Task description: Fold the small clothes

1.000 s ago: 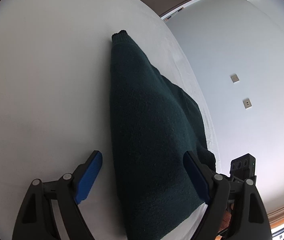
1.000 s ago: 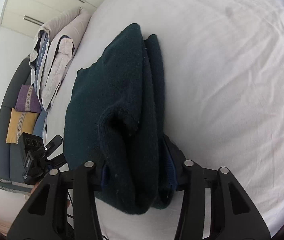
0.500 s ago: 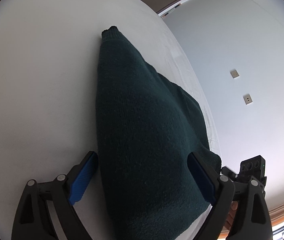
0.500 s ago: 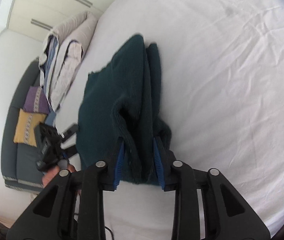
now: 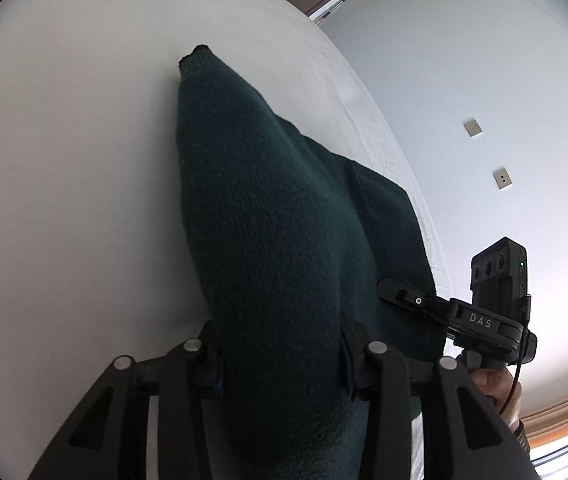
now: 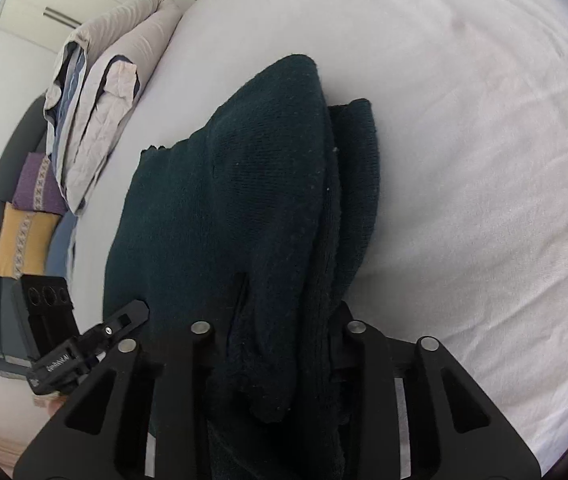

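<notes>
A dark green knitted sweater [image 5: 267,216] lies partly folded on the white bed and runs away from both grippers. My left gripper [image 5: 281,364] is shut on its near edge, the cloth bunched thick between the jaws. My right gripper [image 6: 279,356] is shut on the other near corner of the sweater [image 6: 251,208], with several layers pinched. The right gripper [image 5: 464,320] shows at the right of the left wrist view, and the left gripper [image 6: 83,344] at the lower left of the right wrist view.
The white bed sheet [image 6: 464,160] spreads around the sweater. A folded duvet and pillows [image 6: 103,88] lie at the bed's far left. A grey sofa with purple and yellow cushions [image 6: 23,236] stands beyond. A wall with sockets [image 5: 500,178] is right of the bed.
My left gripper has closed from wide open onto the sweater's edge. My right gripper has kept its grip, and the sweater has bunched up closer to both cameras.
</notes>
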Demonstrator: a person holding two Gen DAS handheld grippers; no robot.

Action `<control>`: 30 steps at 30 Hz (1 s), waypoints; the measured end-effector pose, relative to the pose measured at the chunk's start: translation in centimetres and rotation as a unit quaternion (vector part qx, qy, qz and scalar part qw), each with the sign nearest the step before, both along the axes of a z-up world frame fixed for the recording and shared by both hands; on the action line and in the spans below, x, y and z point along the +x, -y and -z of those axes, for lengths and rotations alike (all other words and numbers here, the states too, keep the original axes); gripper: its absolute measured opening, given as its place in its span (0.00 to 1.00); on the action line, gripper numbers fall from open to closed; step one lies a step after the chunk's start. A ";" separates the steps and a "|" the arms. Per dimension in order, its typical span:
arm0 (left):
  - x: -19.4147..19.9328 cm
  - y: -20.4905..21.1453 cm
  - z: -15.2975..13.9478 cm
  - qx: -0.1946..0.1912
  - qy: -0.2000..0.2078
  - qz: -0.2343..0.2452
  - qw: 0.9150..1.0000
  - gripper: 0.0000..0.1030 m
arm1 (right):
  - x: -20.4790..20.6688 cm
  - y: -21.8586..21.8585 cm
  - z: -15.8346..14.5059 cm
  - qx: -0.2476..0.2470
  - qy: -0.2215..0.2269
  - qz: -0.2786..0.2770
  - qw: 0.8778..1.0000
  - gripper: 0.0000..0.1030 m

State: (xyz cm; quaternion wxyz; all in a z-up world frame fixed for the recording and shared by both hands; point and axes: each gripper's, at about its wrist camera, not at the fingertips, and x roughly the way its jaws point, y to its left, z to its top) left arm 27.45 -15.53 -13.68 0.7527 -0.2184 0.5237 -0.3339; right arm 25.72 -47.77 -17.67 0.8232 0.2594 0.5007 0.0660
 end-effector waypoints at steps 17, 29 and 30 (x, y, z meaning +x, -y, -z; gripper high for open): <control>-12.8 -21.3 -10.8 0.054 0.120 -0.040 0.990 0.39 | -11.3 -26.5 -9.3 0.033 0.109 -0.118 0.986 0.22; -17.2 -28.3 1.3 0.017 0.032 -0.094 0.995 0.53 | -16.8 -27.8 3.3 0.168 0.020 -0.071 0.983 0.29; -17.4 -28.2 1.2 0.017 0.034 -0.095 0.995 0.54 | -16.9 -27.9 2.9 0.162 0.014 -0.069 0.984 0.30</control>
